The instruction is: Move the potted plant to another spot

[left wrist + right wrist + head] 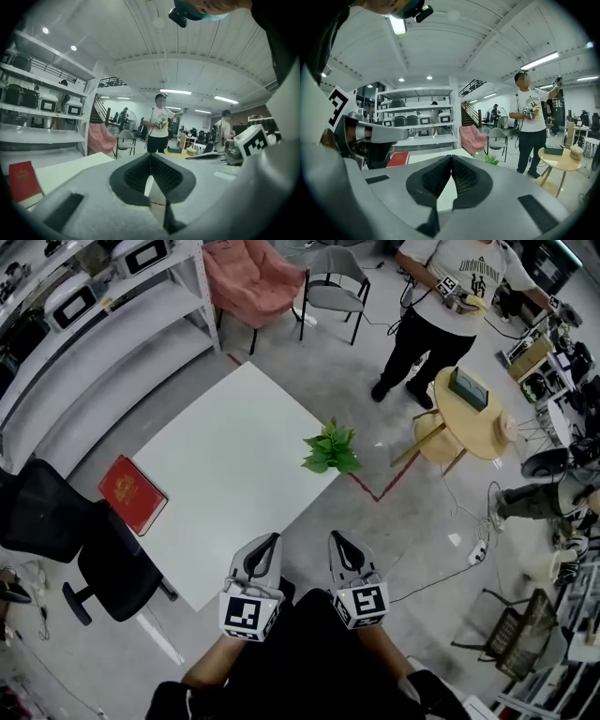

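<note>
Fingers sit closed and empty on left gripper and right gripper; potted plant stands upright mid-frame, pot hidden under leaves.

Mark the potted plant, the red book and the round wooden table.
potted plant (330, 450), head view, on its green leaves.
red book (133, 493), head view, middle of its cover.
round wooden table (466, 425), head view, bare part of its top.
</note>
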The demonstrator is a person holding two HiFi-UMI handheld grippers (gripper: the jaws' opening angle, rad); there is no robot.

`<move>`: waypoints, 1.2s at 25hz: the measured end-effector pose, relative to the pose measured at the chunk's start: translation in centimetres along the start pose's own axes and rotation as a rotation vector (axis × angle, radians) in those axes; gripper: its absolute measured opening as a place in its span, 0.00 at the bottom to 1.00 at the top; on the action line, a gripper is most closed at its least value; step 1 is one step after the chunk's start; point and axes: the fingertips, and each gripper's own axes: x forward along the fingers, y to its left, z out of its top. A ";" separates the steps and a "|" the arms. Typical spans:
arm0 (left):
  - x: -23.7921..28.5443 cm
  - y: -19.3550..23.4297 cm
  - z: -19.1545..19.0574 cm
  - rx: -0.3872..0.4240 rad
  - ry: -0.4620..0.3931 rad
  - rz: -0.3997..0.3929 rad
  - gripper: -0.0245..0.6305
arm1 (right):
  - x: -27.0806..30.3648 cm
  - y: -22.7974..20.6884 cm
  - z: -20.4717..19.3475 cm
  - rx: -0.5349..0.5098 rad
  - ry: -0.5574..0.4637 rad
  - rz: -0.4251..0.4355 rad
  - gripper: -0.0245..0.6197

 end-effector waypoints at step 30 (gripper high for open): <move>14.6 6.0 2.1 -0.052 0.040 0.095 0.06 | 18.0 -10.7 -8.1 -0.376 0.440 0.113 0.06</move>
